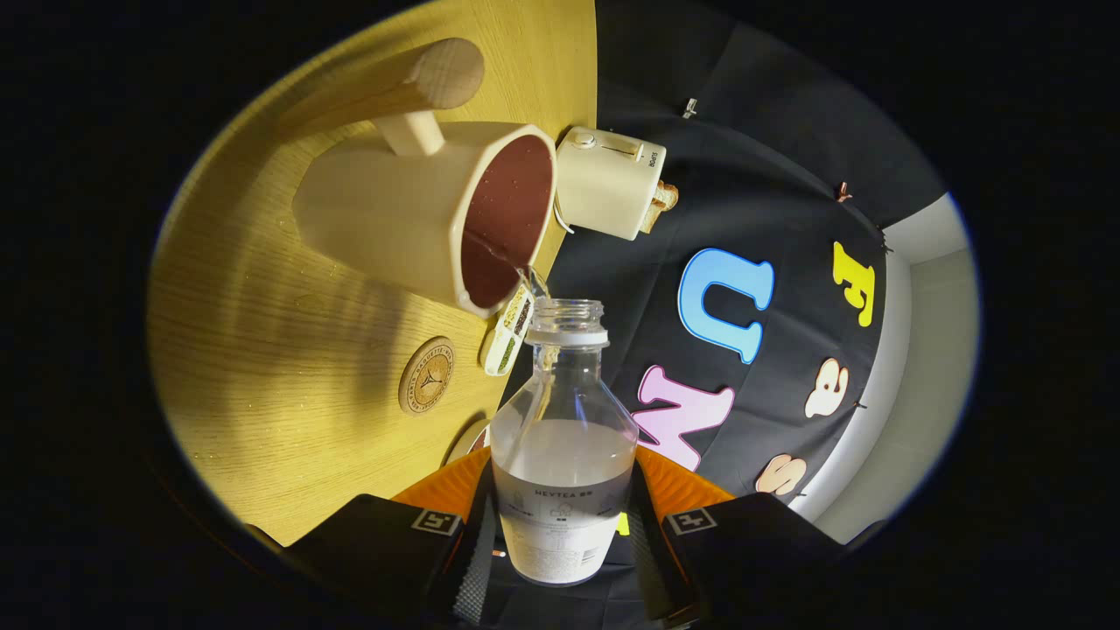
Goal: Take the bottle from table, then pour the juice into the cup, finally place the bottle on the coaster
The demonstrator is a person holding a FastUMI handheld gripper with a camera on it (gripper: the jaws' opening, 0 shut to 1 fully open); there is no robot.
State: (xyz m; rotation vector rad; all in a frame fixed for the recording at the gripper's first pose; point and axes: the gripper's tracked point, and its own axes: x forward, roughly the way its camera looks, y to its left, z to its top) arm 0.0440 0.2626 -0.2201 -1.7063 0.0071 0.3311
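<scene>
- While both fingers of the gripper clamp its lower body, the bottle is tilted over the table, partly full of pale juice (cap off).
- A thin stream runs from its mouth into the cup, dark inside.
- The round coaster lies near the cup.
- Beyond stands a toaster.

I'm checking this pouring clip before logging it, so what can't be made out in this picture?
- Bottle base, gripper view: hidden between the tongs shut on it.
- Cup fill level: the dark inside gives no clear liquid line.
- Coaster print: too small.
- Small packet by the cup: partly behind the bottle's neck.
- Toaster far side: turned away.
</scene>
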